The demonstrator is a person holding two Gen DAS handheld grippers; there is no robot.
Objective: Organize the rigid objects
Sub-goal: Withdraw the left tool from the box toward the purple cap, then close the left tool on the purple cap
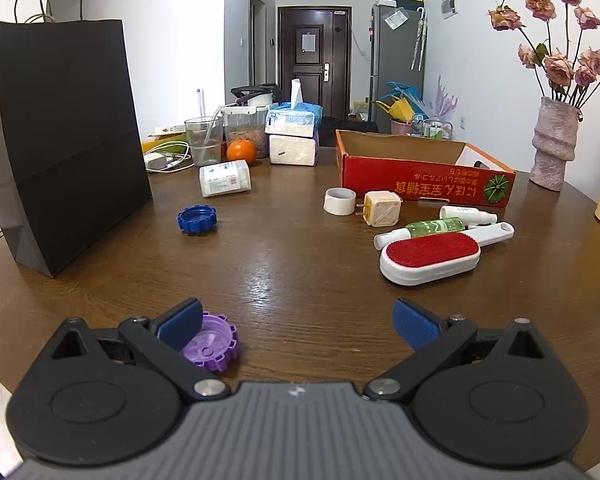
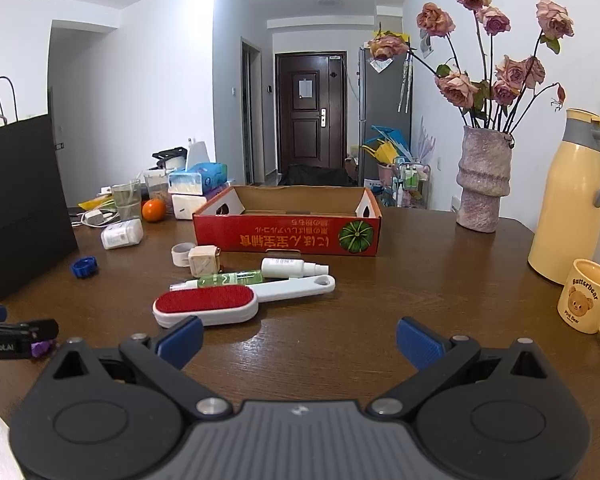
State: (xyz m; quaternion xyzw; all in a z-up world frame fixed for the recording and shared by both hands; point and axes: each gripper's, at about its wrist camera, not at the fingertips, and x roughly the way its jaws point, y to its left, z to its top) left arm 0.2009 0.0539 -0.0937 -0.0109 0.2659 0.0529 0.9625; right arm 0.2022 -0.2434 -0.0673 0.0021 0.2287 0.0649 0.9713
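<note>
My left gripper (image 1: 298,326) is open low over the wooden table (image 1: 300,272). A purple toothed cap (image 1: 212,350) lies just by its left finger. Farther off lie a blue toothed cap (image 1: 197,219), a white ring (image 1: 339,201), a cream plug adapter (image 1: 381,209), a green spray bottle (image 1: 428,229), a white spray bottle (image 1: 466,214) and a red-faced lint brush (image 1: 432,257). An open red cardboard box (image 1: 424,178) stands behind them. My right gripper (image 2: 298,338) is open and empty, its left finger just in front of the lint brush (image 2: 208,304). The box (image 2: 288,234) is straight ahead.
A tall black paper bag (image 1: 64,144) stands at the left. Tissue packs (image 1: 292,136), an orange (image 1: 241,150), a clear cup (image 1: 204,140) and a white pack (image 1: 224,178) crowd the far side. A vase of dried roses (image 2: 482,176), a yellow thermos (image 2: 572,196) and a bear mug (image 2: 588,296) stand at the right.
</note>
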